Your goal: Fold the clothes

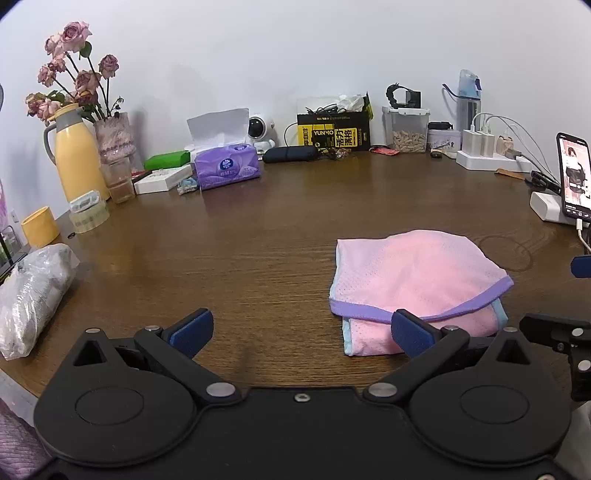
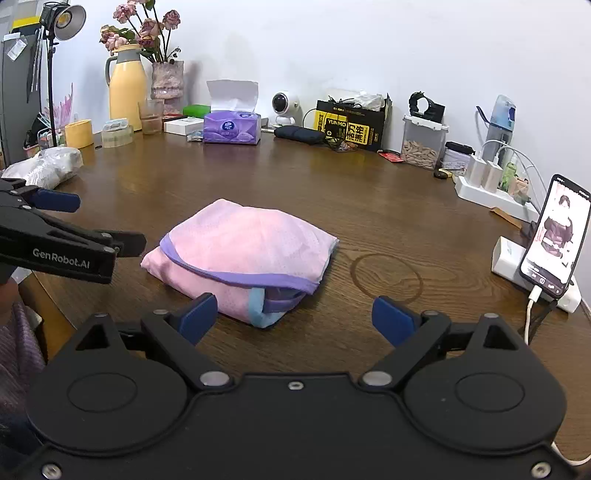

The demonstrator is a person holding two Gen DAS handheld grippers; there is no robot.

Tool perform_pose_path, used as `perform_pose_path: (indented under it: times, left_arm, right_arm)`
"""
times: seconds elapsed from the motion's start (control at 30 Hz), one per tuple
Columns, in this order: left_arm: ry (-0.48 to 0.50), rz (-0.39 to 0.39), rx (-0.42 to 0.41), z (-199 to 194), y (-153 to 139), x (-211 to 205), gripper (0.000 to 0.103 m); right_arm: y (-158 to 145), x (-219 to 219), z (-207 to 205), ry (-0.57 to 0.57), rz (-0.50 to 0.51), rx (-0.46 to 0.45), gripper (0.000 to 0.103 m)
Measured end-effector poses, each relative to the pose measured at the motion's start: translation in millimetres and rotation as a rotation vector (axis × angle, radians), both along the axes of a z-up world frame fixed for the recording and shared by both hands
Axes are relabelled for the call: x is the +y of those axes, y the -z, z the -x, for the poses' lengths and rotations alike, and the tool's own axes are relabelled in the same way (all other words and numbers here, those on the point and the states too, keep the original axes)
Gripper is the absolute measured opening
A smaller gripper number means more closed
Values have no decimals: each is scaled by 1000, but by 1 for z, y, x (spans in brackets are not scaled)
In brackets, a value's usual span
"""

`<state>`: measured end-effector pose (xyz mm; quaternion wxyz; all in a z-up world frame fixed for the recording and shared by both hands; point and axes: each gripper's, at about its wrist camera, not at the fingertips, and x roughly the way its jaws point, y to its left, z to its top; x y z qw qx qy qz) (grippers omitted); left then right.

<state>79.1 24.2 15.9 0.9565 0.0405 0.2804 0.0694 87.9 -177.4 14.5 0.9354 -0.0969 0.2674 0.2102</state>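
Nearest, the left gripper (image 1: pixel 301 334) and right gripper (image 2: pixel 293 319) hover with jaws wide, holding nothing. Just beyond, the pink garment (image 2: pixel 240 254) lies folded on the table (image 2: pixel 369 206), apparently finished and released.

One garment (image 2: pixel 240 251), two grippers (image 1: pixel 301 334) (image 2: pixel 295 319)

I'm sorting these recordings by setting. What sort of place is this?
Most likely a home, at a lived-in wooden table against a wall. Everyday clutter lines its back edge: a tissue box, a yellow thermos beside wilted roses, and a propped phone playing video.
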Motion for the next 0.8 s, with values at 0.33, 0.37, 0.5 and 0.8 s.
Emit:
perform_pose_path:
  times: [0.33,0.37,0.5,0.8]
  left_arm:
    - [2,7,14,-1,1,1,103]
    - [1,6,14,-1,1,1,103]
    - [-3,7,14,-1,1,1,103]
    - [-1,12,25,-2,3,-2,103]
  right_arm:
    - [-1,-3,1,3,11,-7,94]
    - [0,-3,1,3,11,-6,94]
    - [3,2,-1,4,13,-6,94]
    - [1,1,3,6,16,-7,94]
